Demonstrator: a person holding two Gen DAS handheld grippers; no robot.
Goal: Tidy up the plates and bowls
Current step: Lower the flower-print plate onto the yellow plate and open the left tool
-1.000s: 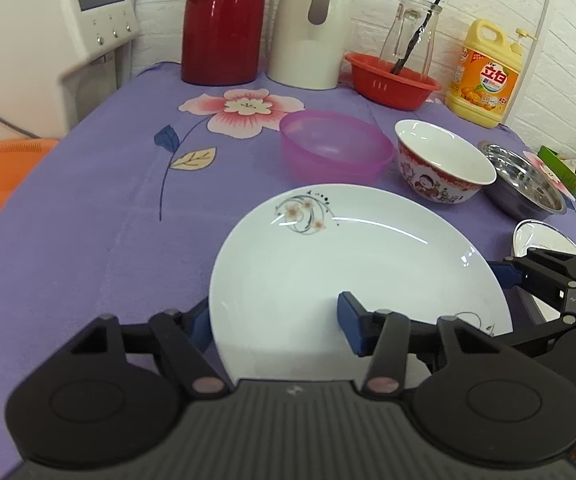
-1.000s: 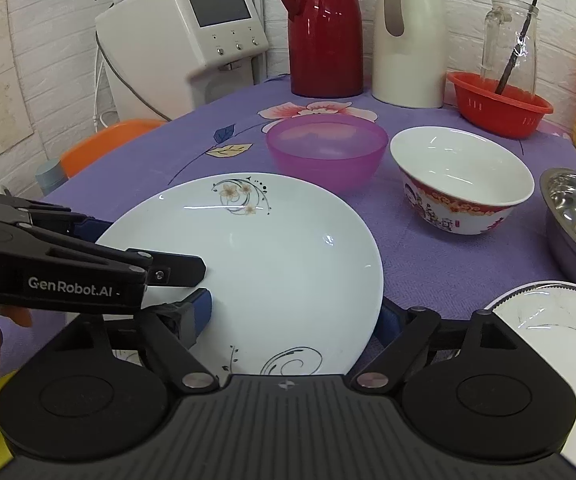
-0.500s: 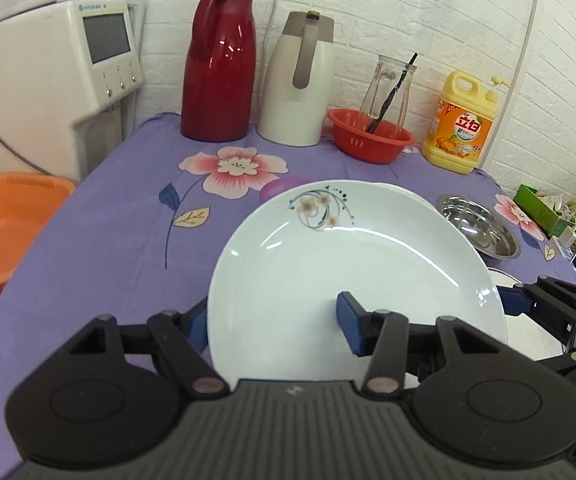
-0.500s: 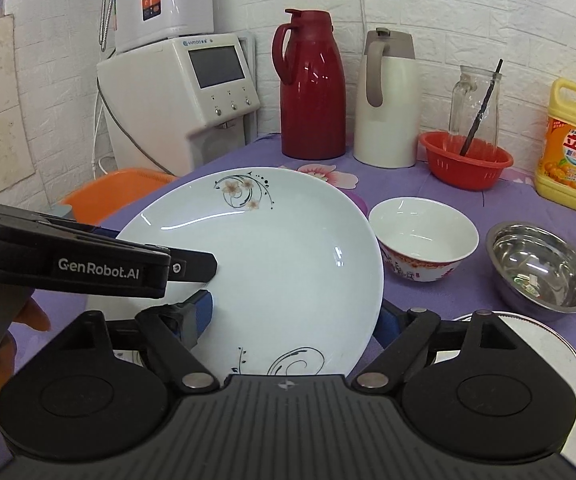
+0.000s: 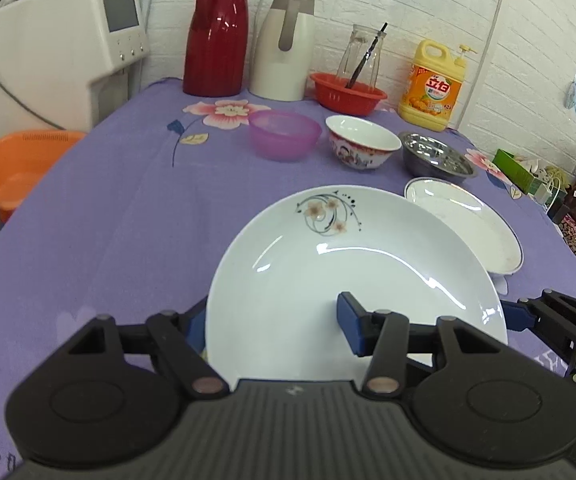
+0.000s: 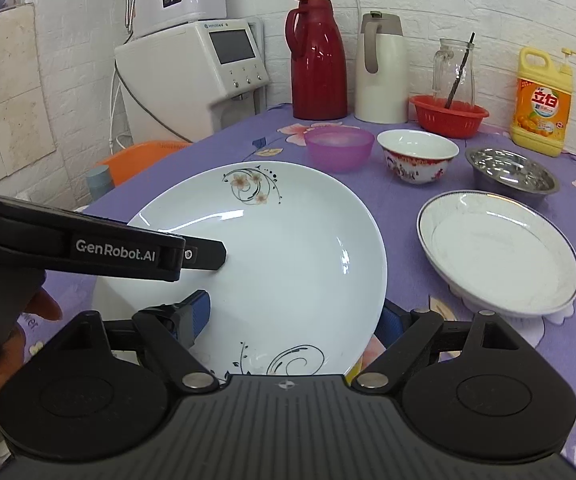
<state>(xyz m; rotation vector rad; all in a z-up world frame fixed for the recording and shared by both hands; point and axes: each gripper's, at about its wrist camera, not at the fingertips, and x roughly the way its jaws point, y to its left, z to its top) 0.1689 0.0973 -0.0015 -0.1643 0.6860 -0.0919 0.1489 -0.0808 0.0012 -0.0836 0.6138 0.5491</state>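
A large white plate with flower prints (image 5: 351, 272) (image 6: 272, 264) is held in the air above the purple tablecloth (image 5: 128, 216). My left gripper (image 5: 276, 324) is shut on its near left rim. My right gripper (image 6: 291, 316) is shut on its near right rim. A smaller white plate with a dark rim (image 5: 467, 224) (image 6: 499, 252) lies on the table to the right. Behind stand a pink plastic bowl (image 5: 284, 134) (image 6: 339, 146), a red-patterned china bowl (image 5: 361, 146) (image 6: 417, 154) and a steel bowl (image 5: 435, 158) (image 6: 511, 172) in a row.
At the back stand a red thermos (image 5: 216, 32), a white thermos (image 5: 284, 46), a red basket with a glass jar (image 5: 347, 92) and a yellow detergent bottle (image 5: 433, 86). A white appliance (image 5: 60, 60) and an orange basin (image 5: 16, 168) are at the left.
Both grippers have lifted the large plate off the table and carried it back toward me and to the right. The bowls now show clear of it, farther away.
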